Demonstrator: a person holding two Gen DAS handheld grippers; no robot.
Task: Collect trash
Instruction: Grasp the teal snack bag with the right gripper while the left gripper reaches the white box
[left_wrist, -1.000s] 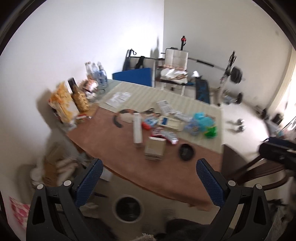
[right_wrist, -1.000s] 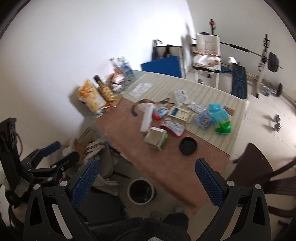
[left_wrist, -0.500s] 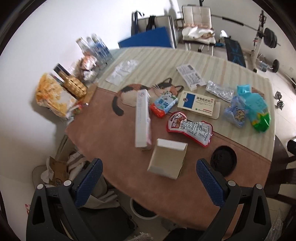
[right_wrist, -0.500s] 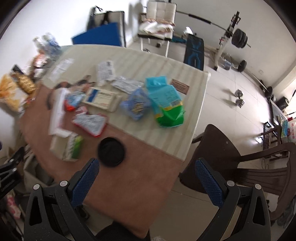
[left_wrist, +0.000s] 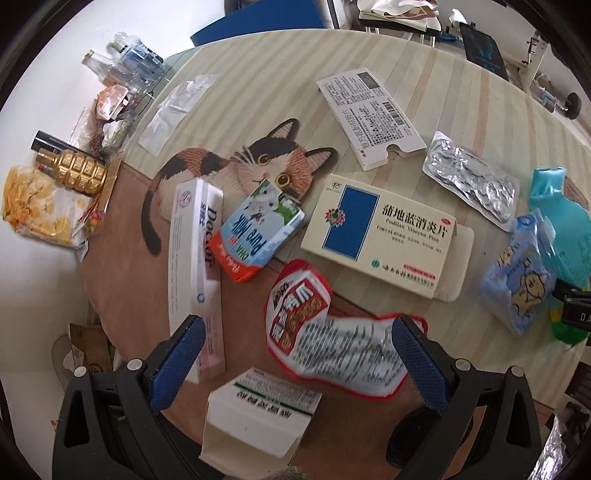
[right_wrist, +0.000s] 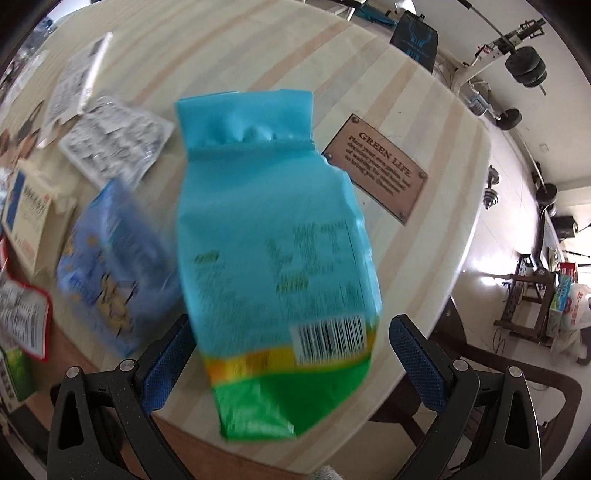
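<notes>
My left gripper (left_wrist: 295, 363) is open just above the table, its blue fingers either side of a red-edged snack wrapper (left_wrist: 332, 350). A white carton (left_wrist: 258, 417) lies below it and a long white toothpaste box (left_wrist: 195, 266) to its left. My right gripper (right_wrist: 291, 363) is open, its fingers straddling the lower end of a turquoise and green bag (right_wrist: 273, 240) that lies flat on the table. A blue snack bag (right_wrist: 110, 266) lies left of it.
The striped table (left_wrist: 258, 66) also holds a milk carton (left_wrist: 258, 229), a medicine box (left_wrist: 384, 240), a flat white box (left_wrist: 369, 114), a foil blister pack (left_wrist: 469, 177) and a cat-shaped mat (left_wrist: 229, 162). Bottles (left_wrist: 70, 170) stand at the left edge. A dark chair (right_wrist: 517, 387) stands at the right.
Both grippers have come down close to the table. The left one moved over the red-edged wrapper, the right one over the turquoise bag. Both stay open.
</notes>
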